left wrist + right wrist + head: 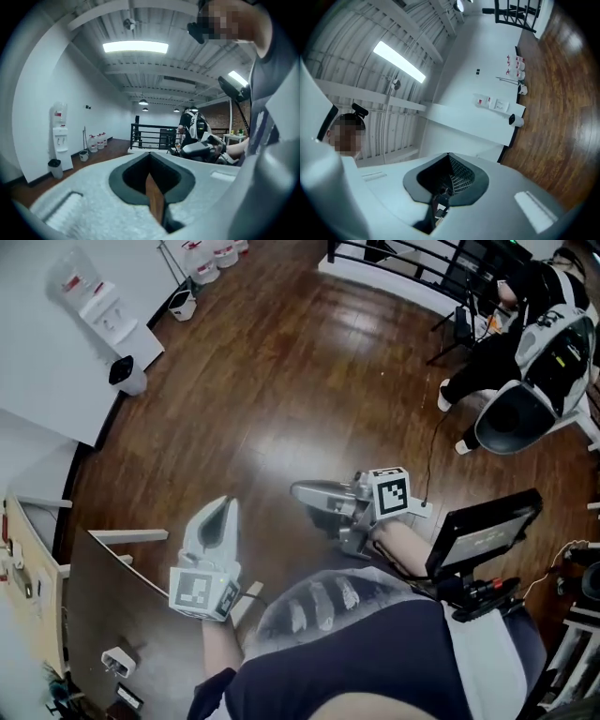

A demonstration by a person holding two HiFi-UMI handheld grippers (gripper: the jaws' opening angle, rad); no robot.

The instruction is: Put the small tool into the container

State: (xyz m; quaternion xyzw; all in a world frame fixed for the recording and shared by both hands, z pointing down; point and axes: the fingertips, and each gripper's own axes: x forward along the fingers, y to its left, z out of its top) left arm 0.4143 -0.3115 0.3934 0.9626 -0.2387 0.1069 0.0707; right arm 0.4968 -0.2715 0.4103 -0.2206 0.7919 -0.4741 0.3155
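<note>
Head view: both grippers were held out over bare wooden floor point(281, 399), well apart from each other; left gripper point(222, 508) pointed up the frame, right gripper point(302, 491) pointed left; neither the small tool nor the container showed anywhere in this view; a dark screen on a stand point(483, 529) stood just beside the right forearm, a pale desk edge point(122, 563) near the left one; a seated person point(525, 343) and a water dispenser point(101, 306) were far off

Left gripper view: jaws pressed together, only a thin slit of floor showing along the seam, nothing between them; railing point(150, 137) and open room ahead; no tool, no container here

Right gripper view: jaws likewise closed, nothing held that I could make out; white wall and floor beyond; tool and container absent again

Risks, as I judged them: with the work things out of sight, the person would likely have to turn to find them, and a turn could catch the screen stand or the desk edge; both pairs of jaws would need opening before any pick, else shut tips might shove a small tool away; a small tool may also slip from a hurried, off-centre pinch
</note>
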